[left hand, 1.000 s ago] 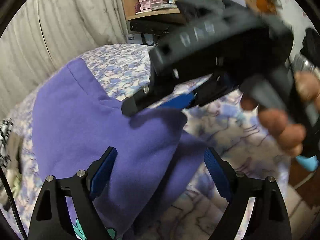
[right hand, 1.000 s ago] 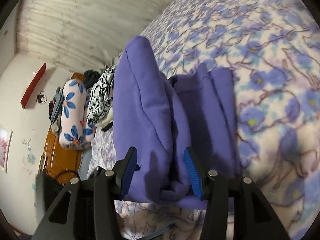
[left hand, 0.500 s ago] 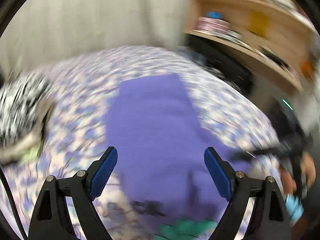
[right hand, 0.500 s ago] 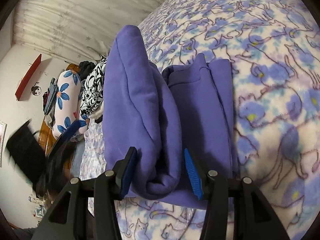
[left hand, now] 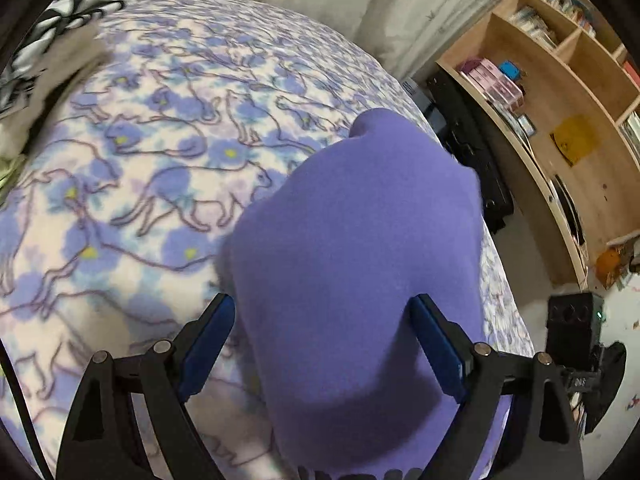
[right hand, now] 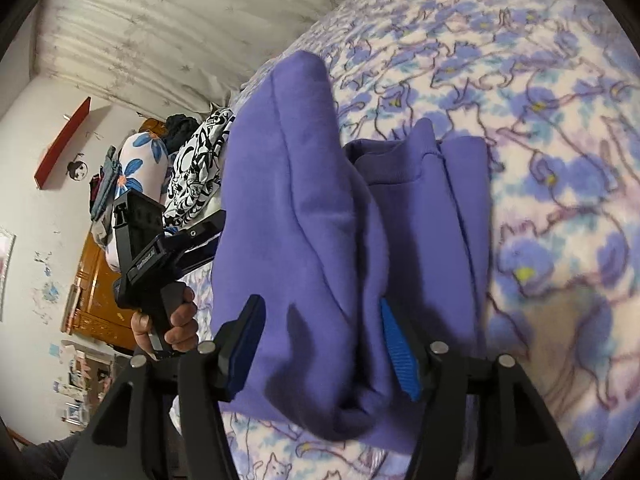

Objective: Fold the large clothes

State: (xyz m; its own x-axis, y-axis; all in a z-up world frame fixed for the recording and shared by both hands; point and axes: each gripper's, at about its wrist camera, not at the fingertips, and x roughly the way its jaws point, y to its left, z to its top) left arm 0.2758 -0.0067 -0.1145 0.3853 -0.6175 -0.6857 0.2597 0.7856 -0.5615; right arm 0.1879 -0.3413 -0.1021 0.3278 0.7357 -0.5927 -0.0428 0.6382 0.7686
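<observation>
Bedroom: curtain (right hand: 160, 28) behind the bed (left hand: 132, 184), wooden shelves (left hand: 560, 92) beyond its far side in the left view. Bed carries a fleece blanket printed with blue cats; bare blanket lies open left of the garment in the left view and right of it in the right view.

Purple sweatshirt (right hand: 304, 216) lies on the bed near its edge, folded into a thick bundle, a second folded layer with ribbed cuff beside it (right hand: 440, 184).

Right gripper (right hand: 320, 344): jaws part-open, straddling the rolled fold of the sweatshirt; cloth fills the gap, contact with pads cannot be confirmed.

Left gripper (left hand: 320, 344): jaws wide, sweatshirt (left hand: 360, 248) between them, not pinched. It appears in the right view (right hand: 160, 248) beside the bundle, held by the left hand (right hand: 172, 320).

Black-and-white clothes (right hand: 200, 168) piled at the bed's far end.
</observation>
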